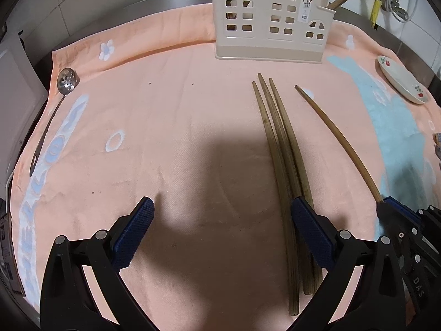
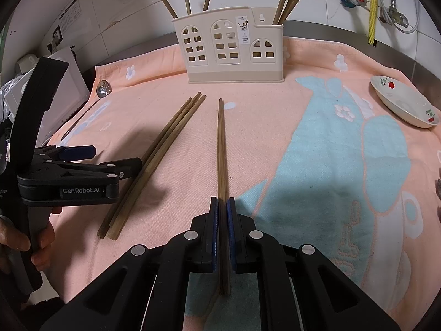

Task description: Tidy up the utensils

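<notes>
My right gripper (image 2: 223, 207) is shut on a single brown chopstick (image 2: 221, 149) that points away toward the cream utensil holder (image 2: 231, 52); the same chopstick (image 1: 339, 138) and gripper (image 1: 391, 207) show at the right of the left wrist view. Three more chopsticks (image 1: 278, 143) lie side by side on the peach towel (image 1: 179, 127), also seen in the right wrist view (image 2: 162, 149). My left gripper (image 1: 220, 212) stands open over the towel, its right finger (image 1: 311, 229) lying over the three chopsticks. The holder (image 1: 270, 19) has several chopsticks standing in it.
A slotted metal spoon (image 1: 64, 82) lies at the towel's left edge, spoon (image 2: 103, 88) near a white appliance (image 2: 66, 88). A floral dish (image 2: 405, 104) sits at the right. Pipes and a yellow hose (image 2: 372, 2) run on the tiled wall. A hand (image 2: 41, 245) holds the left gripper.
</notes>
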The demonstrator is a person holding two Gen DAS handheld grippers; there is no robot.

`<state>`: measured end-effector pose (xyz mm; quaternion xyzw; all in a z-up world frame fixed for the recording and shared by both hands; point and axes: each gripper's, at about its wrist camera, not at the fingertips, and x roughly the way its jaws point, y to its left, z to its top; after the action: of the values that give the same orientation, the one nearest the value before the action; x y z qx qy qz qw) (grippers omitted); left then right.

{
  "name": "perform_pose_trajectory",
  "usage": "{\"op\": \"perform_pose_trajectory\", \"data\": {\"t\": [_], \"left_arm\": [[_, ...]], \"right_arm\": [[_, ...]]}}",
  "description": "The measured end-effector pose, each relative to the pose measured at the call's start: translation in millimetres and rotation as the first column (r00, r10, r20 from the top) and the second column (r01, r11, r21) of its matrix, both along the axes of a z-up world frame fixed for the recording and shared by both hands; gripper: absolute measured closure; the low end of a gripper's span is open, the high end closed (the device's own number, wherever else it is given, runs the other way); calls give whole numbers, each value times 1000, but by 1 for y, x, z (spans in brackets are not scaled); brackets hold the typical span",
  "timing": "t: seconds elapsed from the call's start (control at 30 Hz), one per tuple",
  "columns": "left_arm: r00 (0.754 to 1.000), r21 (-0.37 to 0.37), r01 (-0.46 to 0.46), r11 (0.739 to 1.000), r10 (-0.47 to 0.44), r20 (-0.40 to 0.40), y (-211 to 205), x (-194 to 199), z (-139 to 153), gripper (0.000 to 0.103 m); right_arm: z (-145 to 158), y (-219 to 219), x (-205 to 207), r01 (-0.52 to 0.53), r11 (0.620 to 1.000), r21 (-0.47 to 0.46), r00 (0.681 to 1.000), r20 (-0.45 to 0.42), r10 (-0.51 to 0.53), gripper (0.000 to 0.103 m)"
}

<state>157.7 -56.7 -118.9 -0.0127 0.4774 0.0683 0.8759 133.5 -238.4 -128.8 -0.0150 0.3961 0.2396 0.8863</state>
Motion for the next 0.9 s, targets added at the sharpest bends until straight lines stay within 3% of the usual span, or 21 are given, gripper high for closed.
{"op": "perform_pose_trajectory", "data": {"t": [0.4, 0.57, 0.83, 0.9], "left_arm": [[1000, 75, -10, 997, 11, -7, -11, -1, -4, 5], [1000, 66, -18, 998, 18, -2, -8, -4, -4, 6], [999, 123, -2, 992, -2, 35, -5, -12, 2, 25], [999, 107, 0, 994, -4, 38, 3, -12, 3, 29]], "right_arm": [[0, 0, 0, -1, 1000, -5, 1000, 3, 1, 96], [0, 0, 0, -2, 1000, -2, 1000, 1, 2, 96], [1, 0, -2, 1, 1000, -4, 1000, 1, -1, 96], [1, 0, -3, 1, 1000, -7, 1000, 4, 0, 96]]}}
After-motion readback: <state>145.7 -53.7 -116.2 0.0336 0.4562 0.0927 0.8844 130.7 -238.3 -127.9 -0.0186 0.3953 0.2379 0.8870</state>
